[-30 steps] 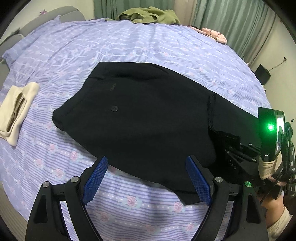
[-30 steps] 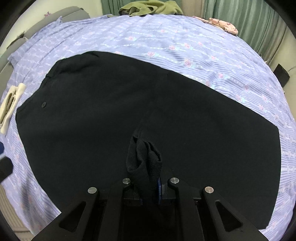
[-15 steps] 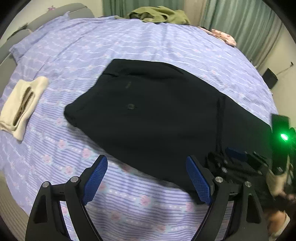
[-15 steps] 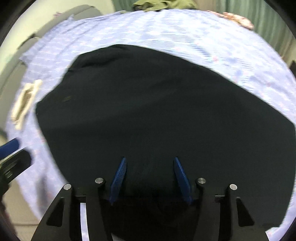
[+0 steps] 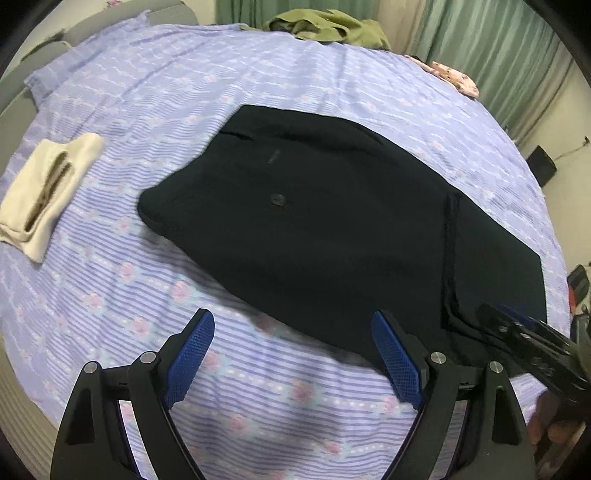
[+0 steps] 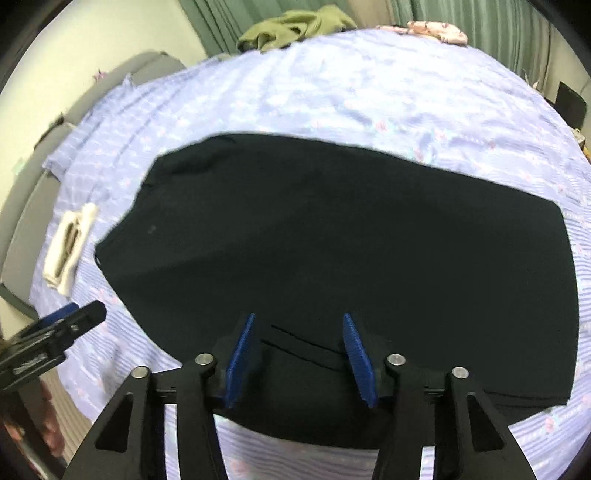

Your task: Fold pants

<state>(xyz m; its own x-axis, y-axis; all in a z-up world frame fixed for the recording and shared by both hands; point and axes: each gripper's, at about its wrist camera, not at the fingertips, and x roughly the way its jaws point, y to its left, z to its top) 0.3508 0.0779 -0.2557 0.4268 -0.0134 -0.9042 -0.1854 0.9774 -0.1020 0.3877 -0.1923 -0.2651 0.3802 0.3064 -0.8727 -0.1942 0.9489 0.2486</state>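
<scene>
Black pants [image 5: 332, 221] lie flat on the purple striped bed sheet [image 5: 147, 110], folded lengthwise, waist with a button to the left. They fill the middle of the right wrist view [image 6: 351, 240]. My left gripper [image 5: 295, 354] is open and empty, above the sheet near the pants' front edge. My right gripper [image 6: 299, 358] is open and empty, just above the pants' near edge. The right gripper shows at the lower right of the left wrist view [image 5: 528, 347]. The left gripper shows at the left of the right wrist view [image 6: 55, 332].
A folded cream garment [image 5: 48, 192] lies on the sheet left of the pants. An olive garment [image 5: 325, 29] and a pink floral one [image 5: 454, 74] lie at the far edge by green curtains. A grey headboard [image 6: 33, 206] runs along the left.
My right gripper let go of the bunched black fabric, opened, and pulled back. My left gripper drew back from the pants, staying open.
</scene>
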